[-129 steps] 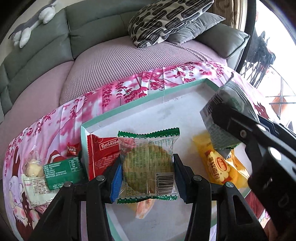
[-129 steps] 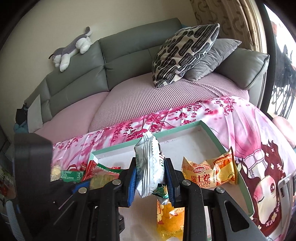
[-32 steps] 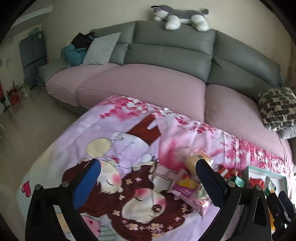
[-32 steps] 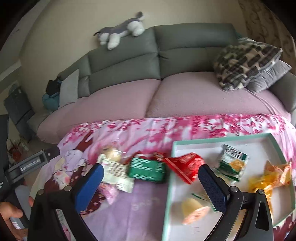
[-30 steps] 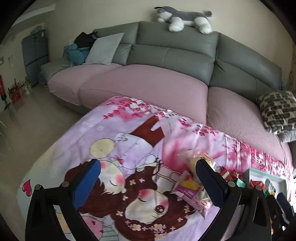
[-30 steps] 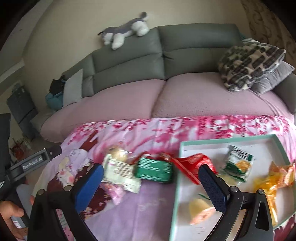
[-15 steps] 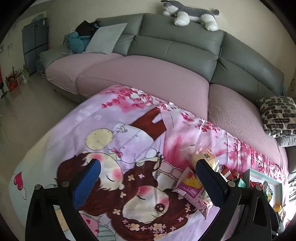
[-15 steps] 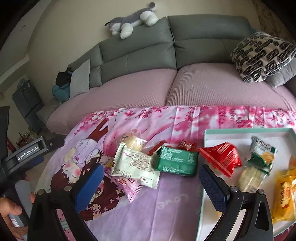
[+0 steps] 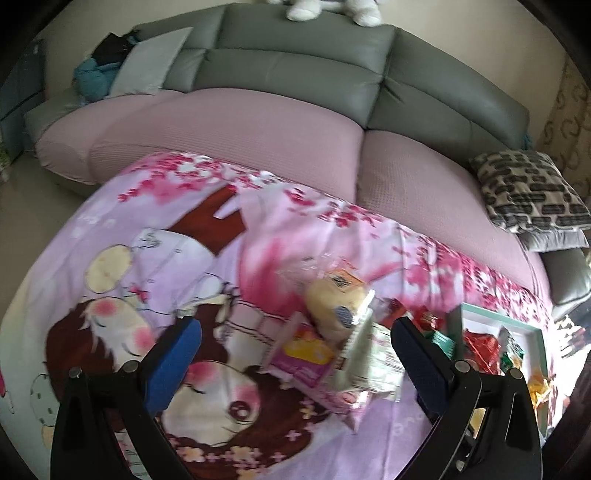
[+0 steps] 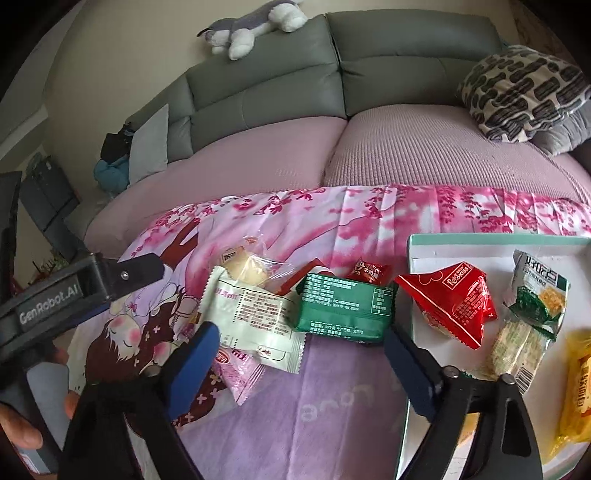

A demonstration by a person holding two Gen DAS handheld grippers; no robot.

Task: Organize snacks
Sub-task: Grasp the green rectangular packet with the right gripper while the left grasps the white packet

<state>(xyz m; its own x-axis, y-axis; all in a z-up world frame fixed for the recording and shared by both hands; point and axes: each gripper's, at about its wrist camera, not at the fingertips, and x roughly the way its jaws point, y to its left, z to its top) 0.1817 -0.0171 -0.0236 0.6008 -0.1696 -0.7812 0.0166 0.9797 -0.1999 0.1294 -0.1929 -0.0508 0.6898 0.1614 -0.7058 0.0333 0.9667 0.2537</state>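
Loose snacks lie on the pink cartoon cloth: a white packet (image 10: 255, 317), a green packet (image 10: 343, 308), a clear-wrapped yellow cake (image 10: 245, 271), a small red candy (image 10: 371, 272) and a pink packet (image 10: 238, 373). The teal-rimmed white tray (image 10: 498, 240) at right holds a red packet (image 10: 452, 301), a green cracker packet (image 10: 537, 295) and a yellow packet (image 10: 578, 387). My right gripper (image 10: 299, 369) is open and empty just in front of the white and green packets. My left gripper (image 9: 295, 360) is open and empty, near the pink packet (image 9: 303, 360) and cake (image 9: 334, 301); its body shows at left (image 10: 66, 295).
A grey and pink sofa (image 10: 332, 147) runs behind the cloth-covered table, with a patterned pillow (image 10: 521, 92) at right and a plush dog (image 10: 255, 26) on its back. The tray also shows at the right in the left wrist view (image 9: 498, 319).
Both grippers let go of their packets in the tray and moved left, open, to the loose pile. In the last second both have come lower and closer to the pile.
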